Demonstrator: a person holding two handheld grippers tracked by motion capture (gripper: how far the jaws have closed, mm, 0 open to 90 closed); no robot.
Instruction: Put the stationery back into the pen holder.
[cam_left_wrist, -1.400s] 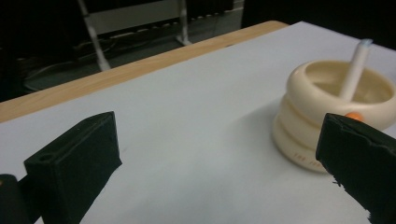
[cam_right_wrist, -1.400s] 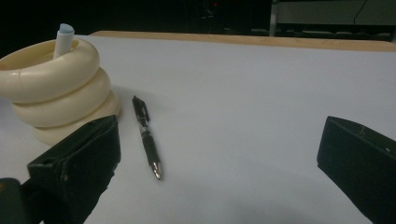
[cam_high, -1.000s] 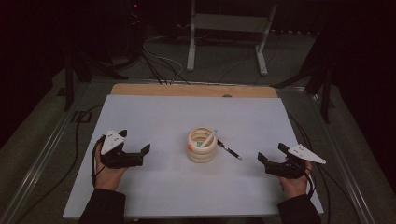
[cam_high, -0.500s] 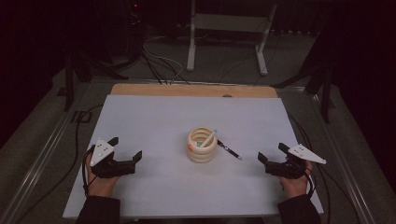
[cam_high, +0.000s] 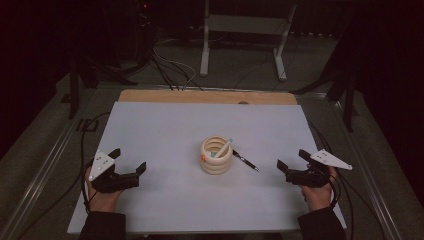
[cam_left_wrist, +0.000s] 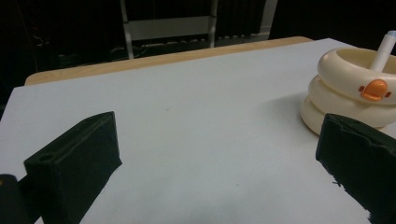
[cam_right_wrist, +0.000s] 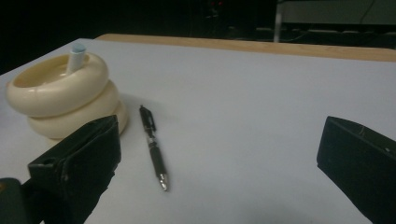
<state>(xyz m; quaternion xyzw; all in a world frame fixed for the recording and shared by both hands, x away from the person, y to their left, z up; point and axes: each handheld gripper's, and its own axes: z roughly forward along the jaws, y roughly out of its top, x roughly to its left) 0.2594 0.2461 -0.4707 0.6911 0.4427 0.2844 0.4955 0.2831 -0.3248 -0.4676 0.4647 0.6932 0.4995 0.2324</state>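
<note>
A white-topped bench (cam_high: 165, 130) with a wooden strip along its far edge fills the middle of the high view. Near its centre stands a cream pen holder (cam_high: 217, 156) shaped like stacked rings, with a small orange duck bill on its side. A white pen (cam_high: 223, 148) leans inside it, tip end hidden. A black pen (cam_high: 245, 161) lies flat on the bench just right of the holder, not touching it. The left gripper (cam_high: 129, 165) rests near the bench's front left, well apart from the holder, its fingers spread wide and empty. The right gripper (cam_high: 291, 161) rests at the front right, near the black pen, fingers also wide and empty.
</note>
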